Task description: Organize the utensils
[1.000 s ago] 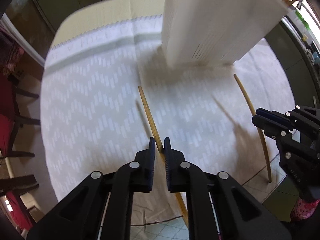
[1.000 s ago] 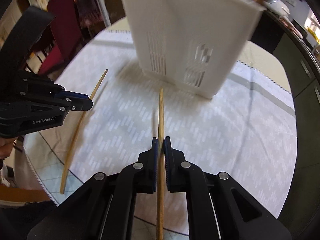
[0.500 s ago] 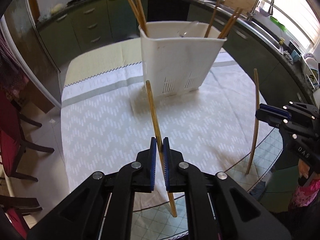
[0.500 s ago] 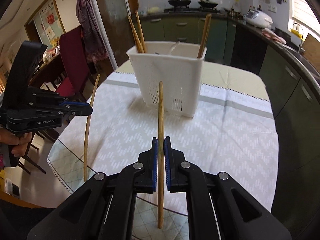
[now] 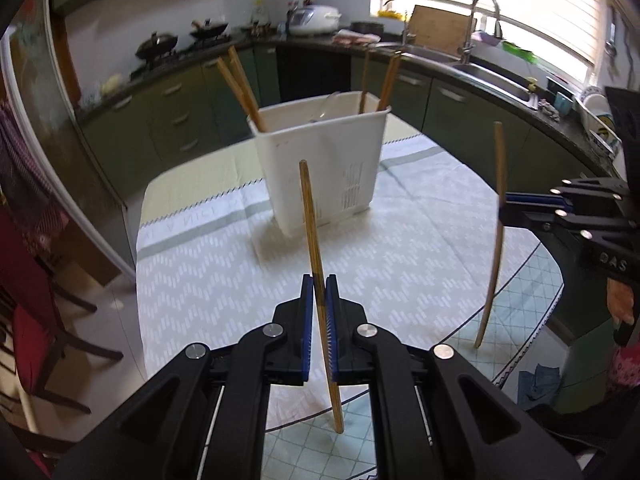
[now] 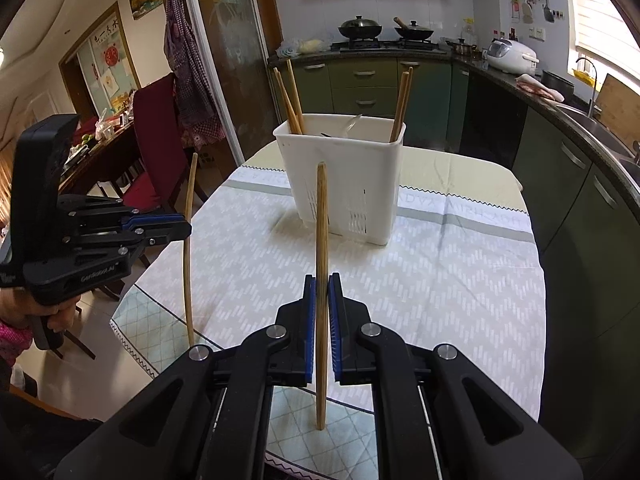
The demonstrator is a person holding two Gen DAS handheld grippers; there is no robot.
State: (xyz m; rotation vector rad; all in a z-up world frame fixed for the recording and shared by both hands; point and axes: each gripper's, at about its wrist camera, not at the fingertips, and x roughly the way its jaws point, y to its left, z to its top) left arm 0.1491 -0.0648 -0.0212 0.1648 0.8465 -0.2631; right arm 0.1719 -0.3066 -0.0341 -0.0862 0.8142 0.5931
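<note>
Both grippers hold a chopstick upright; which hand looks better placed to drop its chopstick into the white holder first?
Marginally the right. The right gripper faces the holder squarely with its chopstick nearly vertical. The left gripper's chopstick leans.

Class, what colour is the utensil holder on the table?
White, the holder with slotted vents low down; clearest in the right wrist view.

Six chopsticks [image 6: 321,240] – one holder [image 6: 340,176]; two grippers [image 6: 321,292].
</note>
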